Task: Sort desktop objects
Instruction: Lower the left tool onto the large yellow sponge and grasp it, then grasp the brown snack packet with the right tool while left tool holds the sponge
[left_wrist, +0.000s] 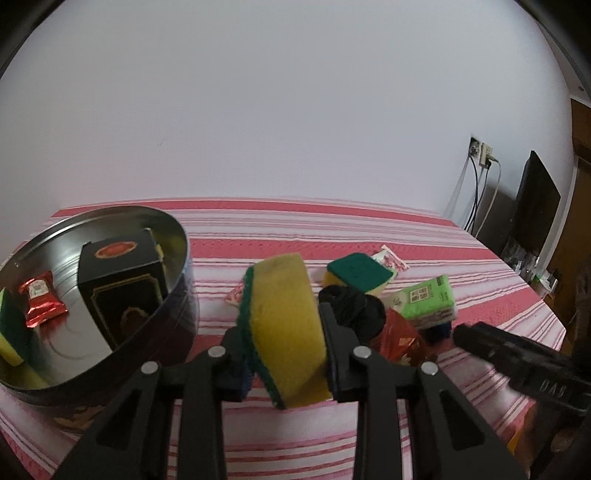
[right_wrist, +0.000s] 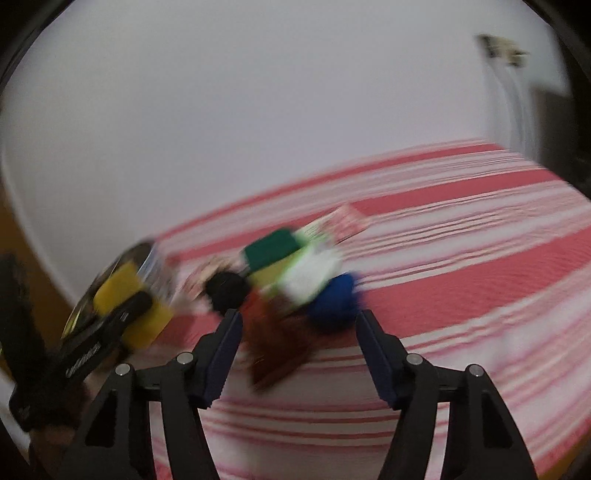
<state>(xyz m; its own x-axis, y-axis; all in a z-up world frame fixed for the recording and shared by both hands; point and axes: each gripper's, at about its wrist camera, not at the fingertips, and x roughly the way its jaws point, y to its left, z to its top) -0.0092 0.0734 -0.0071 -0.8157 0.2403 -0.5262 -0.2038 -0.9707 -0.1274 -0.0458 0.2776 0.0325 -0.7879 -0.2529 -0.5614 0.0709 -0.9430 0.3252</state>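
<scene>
My round tin (left_wrist: 177, 236) at left with a black box (left_wrist: 122, 284) inside, my left gripper (left_wrist: 282, 332) clamped on a yellow-green sponge (left_wrist: 284, 325) above the striped cloth (left_wrist: 369, 236), my right gripper (right_wrist: 297, 332) half open, empty, over the blurred pile (right_wrist: 295, 273).

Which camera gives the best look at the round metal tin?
The left wrist view. It shows the round metal tin sharply, open-topped on the striped cloth, with a black box, a red sachet and a sponge inside. In the right wrist view the tin is only a blurred sliver at the left, partly behind the yellow sponge.
</scene>
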